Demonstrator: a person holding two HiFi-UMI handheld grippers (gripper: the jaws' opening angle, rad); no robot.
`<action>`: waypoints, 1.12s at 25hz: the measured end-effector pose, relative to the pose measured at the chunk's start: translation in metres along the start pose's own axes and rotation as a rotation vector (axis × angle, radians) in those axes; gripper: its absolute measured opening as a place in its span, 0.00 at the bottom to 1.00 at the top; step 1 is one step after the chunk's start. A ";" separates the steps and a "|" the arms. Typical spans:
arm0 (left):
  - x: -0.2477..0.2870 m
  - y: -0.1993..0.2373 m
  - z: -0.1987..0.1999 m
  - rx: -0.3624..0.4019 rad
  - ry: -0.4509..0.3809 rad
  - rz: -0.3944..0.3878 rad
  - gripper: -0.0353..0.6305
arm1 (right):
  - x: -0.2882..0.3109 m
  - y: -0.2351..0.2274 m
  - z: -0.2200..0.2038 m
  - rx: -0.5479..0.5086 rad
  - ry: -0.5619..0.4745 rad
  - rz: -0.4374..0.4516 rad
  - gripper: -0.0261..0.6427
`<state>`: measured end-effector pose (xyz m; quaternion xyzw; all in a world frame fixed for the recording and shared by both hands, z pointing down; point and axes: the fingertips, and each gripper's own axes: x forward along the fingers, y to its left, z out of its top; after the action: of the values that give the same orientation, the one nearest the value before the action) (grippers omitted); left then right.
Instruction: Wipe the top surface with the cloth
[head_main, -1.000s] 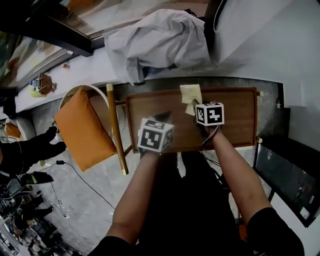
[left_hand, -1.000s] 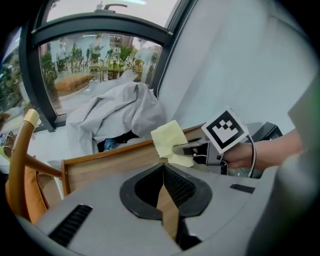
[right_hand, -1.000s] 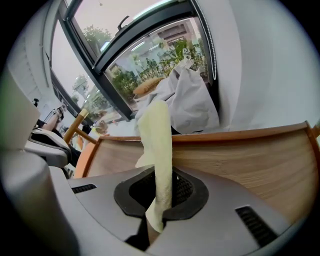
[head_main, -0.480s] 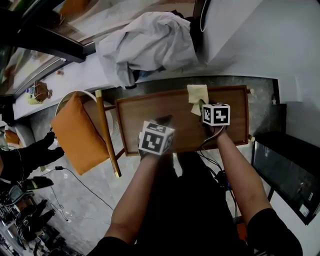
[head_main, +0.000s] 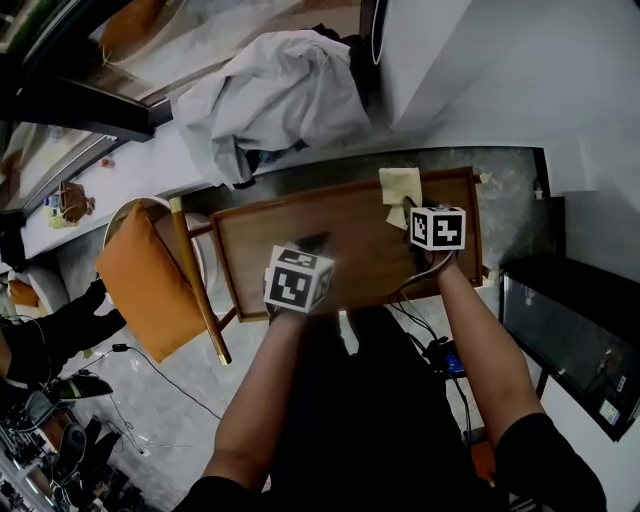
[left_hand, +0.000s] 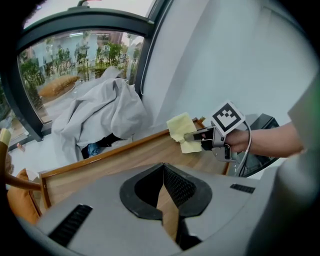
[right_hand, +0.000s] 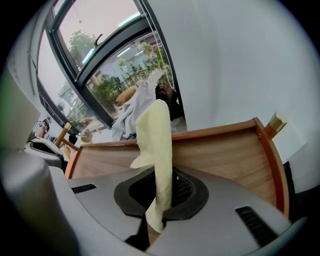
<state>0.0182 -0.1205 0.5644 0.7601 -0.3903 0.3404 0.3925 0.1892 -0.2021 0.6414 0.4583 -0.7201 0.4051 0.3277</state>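
There is one wooden table top (head_main: 360, 255), one yellow cloth (right_hand: 156, 135) and two grippers. There is also one chair (head_main: 190, 275) with one orange cushion (head_main: 140, 280), and one heap of pale grey sheet (head_main: 270, 95) on the ledge behind the table.

The person's two bare arms reach forward over the near edge of the table. The left gripper (left_hand: 165, 197) hangs over the middle of the wood, close to the near edge. Its jaws meet at the tips and nothing is between them. The right gripper (right_hand: 160, 200) is further out, at the far right part of the top. Its jaws are pinched tight on the cloth, which sticks up out of them and flops over a bit. The cloth is up by the far rim, close to the right corner.

The table top has a raised rim along its sides. A white wall stands close behind the right end. The chair is just beside the left end. The bare wood left of the cloth is open all the way to the left rim
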 end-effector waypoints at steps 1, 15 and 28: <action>0.001 -0.001 0.000 0.006 0.005 0.000 0.07 | -0.001 -0.005 0.001 0.006 -0.003 -0.002 0.09; 0.020 -0.029 0.007 0.029 0.019 -0.022 0.07 | -0.027 -0.073 0.006 0.043 -0.032 -0.076 0.09; 0.026 -0.037 0.010 0.021 0.003 -0.026 0.07 | -0.048 -0.120 0.019 0.073 -0.048 -0.197 0.09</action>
<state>0.0644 -0.1238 0.5692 0.7689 -0.3760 0.3405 0.3893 0.3160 -0.2298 0.6259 0.5482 -0.6639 0.3859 0.3315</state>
